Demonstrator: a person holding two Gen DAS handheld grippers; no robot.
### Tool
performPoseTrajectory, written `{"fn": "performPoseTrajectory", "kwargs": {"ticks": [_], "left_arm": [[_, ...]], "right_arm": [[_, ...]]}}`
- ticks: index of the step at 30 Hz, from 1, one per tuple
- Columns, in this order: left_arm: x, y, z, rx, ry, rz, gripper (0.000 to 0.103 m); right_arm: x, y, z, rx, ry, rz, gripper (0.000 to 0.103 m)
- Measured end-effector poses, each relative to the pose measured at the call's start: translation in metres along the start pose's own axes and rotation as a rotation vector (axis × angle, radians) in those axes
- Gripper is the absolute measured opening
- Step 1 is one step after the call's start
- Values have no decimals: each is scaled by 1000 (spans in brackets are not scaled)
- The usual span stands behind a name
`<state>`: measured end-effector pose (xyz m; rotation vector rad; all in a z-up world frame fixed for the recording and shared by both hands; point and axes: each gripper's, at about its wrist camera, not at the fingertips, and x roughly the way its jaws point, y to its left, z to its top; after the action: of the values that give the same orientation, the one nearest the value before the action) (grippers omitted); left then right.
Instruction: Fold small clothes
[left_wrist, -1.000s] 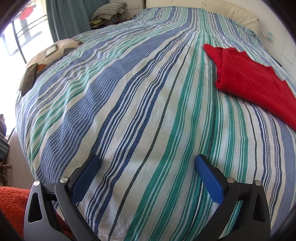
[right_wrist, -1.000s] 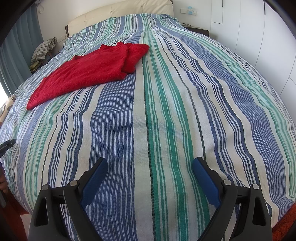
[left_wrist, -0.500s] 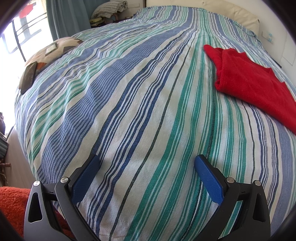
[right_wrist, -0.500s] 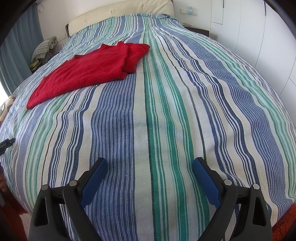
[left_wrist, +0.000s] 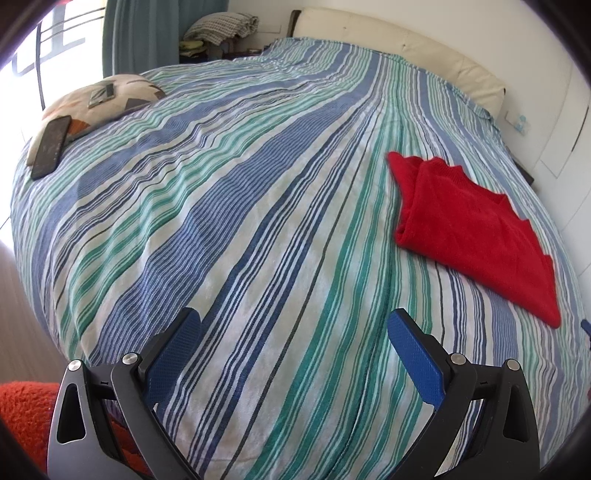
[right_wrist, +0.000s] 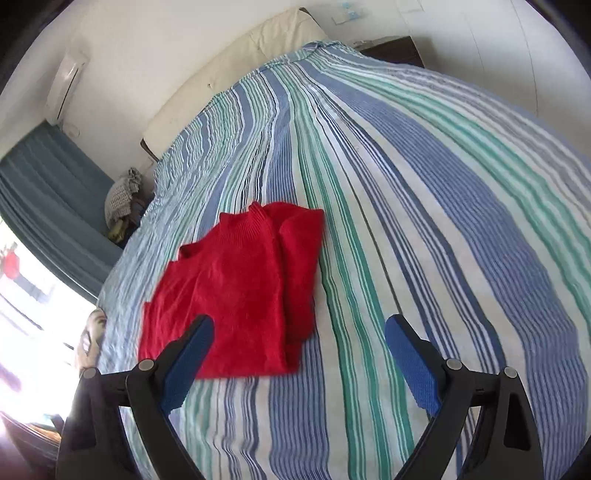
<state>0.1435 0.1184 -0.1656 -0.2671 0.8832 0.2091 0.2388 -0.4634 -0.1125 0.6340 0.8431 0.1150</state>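
A red knitted top (left_wrist: 476, 229) lies partly folded on the striped bed cover (left_wrist: 258, 221), at the right in the left wrist view. In the right wrist view the red top (right_wrist: 236, 295) lies just ahead, left of centre, on the cover (right_wrist: 424, 221). My left gripper (left_wrist: 293, 354) is open and empty above the near edge of the bed, well left of the top. My right gripper (right_wrist: 299, 354) is open and empty, with its left finger (right_wrist: 188, 354) over the top's near edge.
A patterned cushion (left_wrist: 99, 99) with a dark phone (left_wrist: 50, 146) and a remote lies at the bed's far left. A cream headboard (left_wrist: 406, 48) backs the bed. Folded laundry (left_wrist: 221, 26) and a blue curtain (right_wrist: 48, 195) stand beyond. An orange rug (left_wrist: 26, 413) lies below.
My right gripper has moved forward and left, close up to the red top. My left gripper has lifted and pulled back a little. Both stay open.
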Motion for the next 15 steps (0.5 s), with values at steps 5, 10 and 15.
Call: {"fn": "performPoseTrajectory", "kwargs": {"ticks": [5,10,15], "left_arm": [[6,-2,-4,24,15,11,101],[17,1,-2,5,46,5,101],[21,4,2,-15,58,-16,101]], "right_arm": [[65,-19,10,168,86,90,92],[105,4,-2,121,154,150,68],[102,52,6,-35,127,-65,16]]}}
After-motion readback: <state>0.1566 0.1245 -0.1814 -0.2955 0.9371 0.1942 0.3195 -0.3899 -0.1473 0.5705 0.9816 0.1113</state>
